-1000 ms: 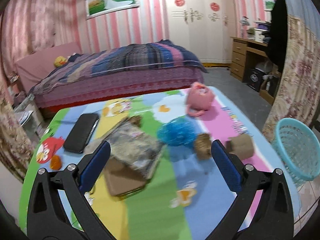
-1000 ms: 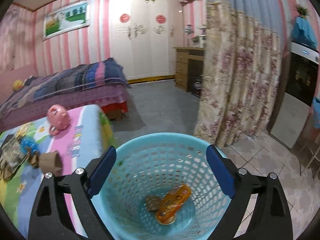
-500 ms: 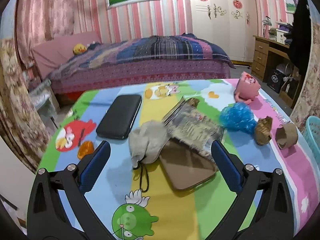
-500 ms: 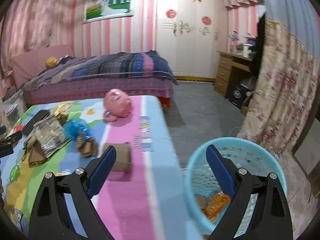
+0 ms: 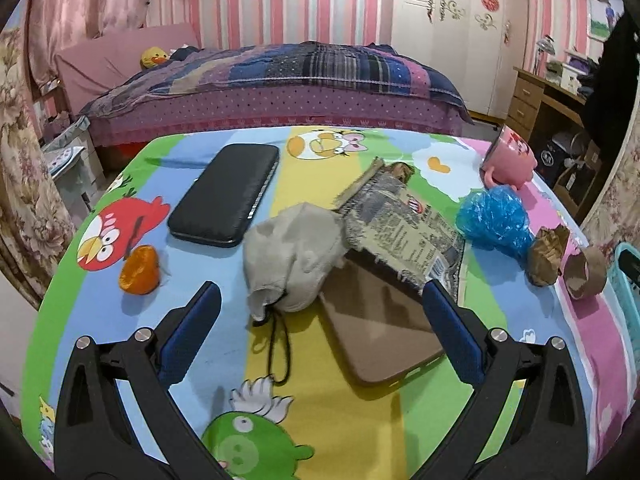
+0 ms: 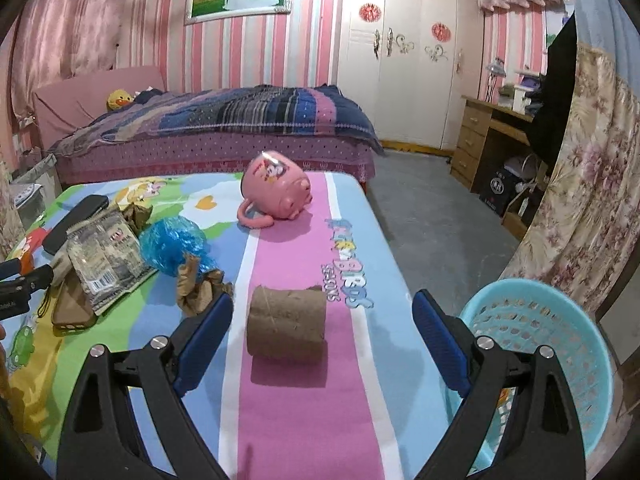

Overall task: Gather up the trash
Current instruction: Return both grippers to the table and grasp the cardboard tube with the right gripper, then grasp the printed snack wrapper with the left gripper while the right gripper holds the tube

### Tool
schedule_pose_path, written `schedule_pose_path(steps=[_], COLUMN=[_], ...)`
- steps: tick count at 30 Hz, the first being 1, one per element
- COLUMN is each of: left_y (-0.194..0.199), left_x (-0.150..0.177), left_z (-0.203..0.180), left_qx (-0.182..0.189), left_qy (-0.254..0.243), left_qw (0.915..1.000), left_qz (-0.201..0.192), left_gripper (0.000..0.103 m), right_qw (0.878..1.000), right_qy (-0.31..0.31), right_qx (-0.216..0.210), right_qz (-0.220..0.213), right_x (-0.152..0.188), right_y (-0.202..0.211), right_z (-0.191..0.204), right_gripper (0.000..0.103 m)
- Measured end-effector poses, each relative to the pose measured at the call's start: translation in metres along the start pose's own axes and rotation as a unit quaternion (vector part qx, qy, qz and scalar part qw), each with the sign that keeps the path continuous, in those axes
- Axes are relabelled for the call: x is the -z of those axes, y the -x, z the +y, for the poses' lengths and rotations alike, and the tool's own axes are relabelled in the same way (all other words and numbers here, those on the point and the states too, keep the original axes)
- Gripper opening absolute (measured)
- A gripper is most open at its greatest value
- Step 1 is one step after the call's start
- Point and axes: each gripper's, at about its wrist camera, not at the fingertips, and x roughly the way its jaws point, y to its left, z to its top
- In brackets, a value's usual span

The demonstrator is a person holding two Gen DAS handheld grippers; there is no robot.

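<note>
**Both grippers empty over the table, reaching for the next trash**

Step in hand, as I judge it: between pickups, each gripper lining up on a new piece. Nothing is held.

Left to right across the table (image 5: 120, 308), which wears a cartoon cloth. Near the left edge sits an orange wrapper (image 5: 139, 270), loose and alone, with the black case (image 5: 226, 192) beyond it toward the far edge. The left gripper (image 5: 320, 322) hovers with jaws wide apart and nothing between them, aimed at the middle pile: a grey pouch (image 5: 294, 256) with its black cord trailing toward the near edge, overlapped by a printed packet (image 5: 400, 230), both resting partly on a brown flat case (image 5: 380, 332). Right of that lie the blue plastic wad (image 5: 494, 220), a crumpled brown paper (image 6: 198, 290) touching it, then the cardboard roll (image 6: 286, 322) on its side on the pink stripe near the right edge. The right gripper (image 6: 322, 334) is spread wide too, empty, with the roll just ahead between the finger lines. A pink mug (image 6: 276, 192) lies tipped toward the far right corner.

The teal basket (image 6: 560, 320) stands on the floor just off the table's right edge, some trash already in its bottom.

Next move likely: right gripper drops over the roll, closes, swings right across the edge to the basket. Room there is open, only the mug behind. The left side is tighter; the wrapper is the cleanest target, since the pile risks dragging the pouch or case.
</note>
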Motion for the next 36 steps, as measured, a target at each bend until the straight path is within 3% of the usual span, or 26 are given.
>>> schedule_pose_path(steps=[9, 11, 14, 24, 27, 30, 32, 36], left_y=[-0.004, -0.005, -0.007, -0.017, -0.027, -0.041, -0.047, -0.035], left_x=[-0.004, -0.004, -0.003, -0.005, -0.01, -0.011, -0.009, -0.012], left_z=[-0.019, -0.02, -0.02, -0.024, -0.031, -0.039, -0.042, -0.043], left_qx=[0.012, 0.012, -0.001, 0.012, 0.021, 0.032, 0.042, 0.041], left_qy=[-0.004, -0.004, -0.011, 0.006, 0.007, 0.007, 0.008, 0.004], left_qw=[0.9999, 0.9999, 0.9999, 0.9998, 0.9995, 0.9985, 0.9974, 0.9987], left_qz=[0.0, -0.001, -0.001, 0.014, 0.024, 0.045, 0.058, 0.031], left_gripper=[0.097, 0.097, 0.097, 0.095, 0.086, 0.064, 0.038, 0.021], right_qw=[0.999, 0.998, 0.997, 0.999, 0.999, 0.999, 0.999, 0.999], right_qy=[-0.005, 0.003, 0.009, -0.008, -0.014, -0.011, -0.009, -0.011], right_qx=[-0.013, -0.014, -0.025, -0.026, -0.028, -0.028, -0.027, -0.027], right_qz=[0.043, 0.054, 0.074, 0.03, 0.029, 0.027, 0.024, 0.016], right_x=[0.01, 0.011, 0.014, 0.006, 0.006, 0.005, 0.004, 0.002], right_y=[-0.036, -0.043, -0.052, -0.023, -0.022, -0.021, -0.019, -0.013], right_z=[0.01, 0.015, 0.02, 0.008, 0.005, 0.004, 0.003, -0.002], right_gripper=[0.088, 0.081, 0.053, 0.053, 0.053, 0.053, 0.053, 0.053])
